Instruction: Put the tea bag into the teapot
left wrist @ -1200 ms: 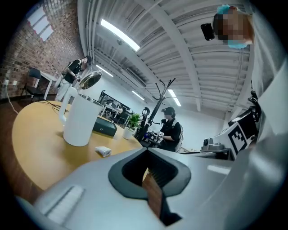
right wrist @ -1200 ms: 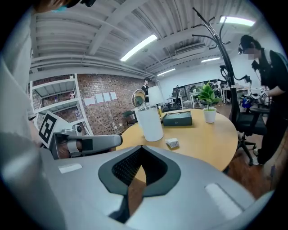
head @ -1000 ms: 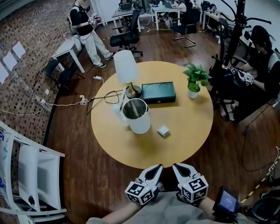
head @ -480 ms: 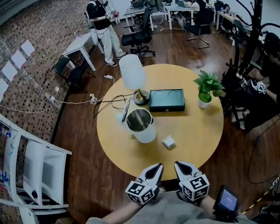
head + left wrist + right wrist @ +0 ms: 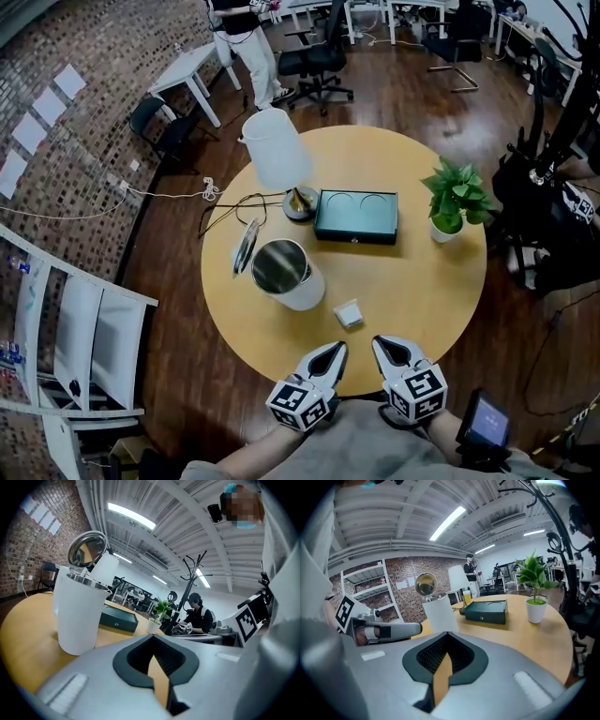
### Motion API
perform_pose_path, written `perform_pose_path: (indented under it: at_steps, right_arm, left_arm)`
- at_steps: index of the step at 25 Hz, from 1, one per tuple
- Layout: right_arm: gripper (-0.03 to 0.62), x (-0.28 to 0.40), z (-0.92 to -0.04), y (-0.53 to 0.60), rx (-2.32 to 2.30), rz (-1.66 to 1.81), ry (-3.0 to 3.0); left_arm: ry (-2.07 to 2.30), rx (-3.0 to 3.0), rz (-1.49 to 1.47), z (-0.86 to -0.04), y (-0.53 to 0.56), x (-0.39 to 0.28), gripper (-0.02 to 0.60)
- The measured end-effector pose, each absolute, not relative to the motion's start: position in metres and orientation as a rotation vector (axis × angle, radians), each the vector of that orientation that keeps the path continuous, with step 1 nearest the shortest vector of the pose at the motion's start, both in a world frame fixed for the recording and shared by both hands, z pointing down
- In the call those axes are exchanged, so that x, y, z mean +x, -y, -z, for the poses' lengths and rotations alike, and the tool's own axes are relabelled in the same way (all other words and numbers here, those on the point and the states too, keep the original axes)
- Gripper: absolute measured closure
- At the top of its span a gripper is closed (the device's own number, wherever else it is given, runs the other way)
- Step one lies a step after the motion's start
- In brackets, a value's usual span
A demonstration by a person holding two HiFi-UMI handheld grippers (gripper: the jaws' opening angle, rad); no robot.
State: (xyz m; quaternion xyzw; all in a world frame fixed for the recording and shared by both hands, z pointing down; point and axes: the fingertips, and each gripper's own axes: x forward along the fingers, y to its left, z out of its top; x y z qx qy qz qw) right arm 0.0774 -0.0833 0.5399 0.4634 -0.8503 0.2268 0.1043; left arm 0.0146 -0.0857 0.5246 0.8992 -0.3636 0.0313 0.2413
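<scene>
Plainly unheld: tea bag, flat on the table, just ahead of and between the left gripper and right gripper.
Both pressed together, pinching nothing; likely to shove the small packet away if brought in without spreading first. Teapot farther ahead, to the left gripper's left, lid tipped open; easily knocked by a low carry.

Before me the round wooden table carries a white teapot, tea bag, lamp, green box and potted plant.
</scene>
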Motion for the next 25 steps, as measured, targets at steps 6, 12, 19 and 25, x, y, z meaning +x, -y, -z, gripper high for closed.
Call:
perform_pose_path:
  at_steps: [6,12,19,25]
  right_arm:
    - [0.586,0.073,-0.541,0.099,1.336,-0.656,2.493]
    - [0.586,0.063,-0.543,0.114,1.355,-0.645,2.457]
    - [0.586,0.05,-0.551,0.123,1.34,-0.653,2.398]
    - [0.586,0.046,-0.587,0.133,1.307,-0.724,2.342]
  left_arm:
    - [1.008,2.437,-0.101,-0.53,0.098,0.009,0.581]
    - [0.983,2.44,-0.104,-0.535,0.114,-0.003,0.581]
    - [0.945,2.415,-0.185,-0.552,0.126,-0.01,0.581]
    - [0.921,2.377,-0.276,-0.59,0.138,-0.011,0.581]
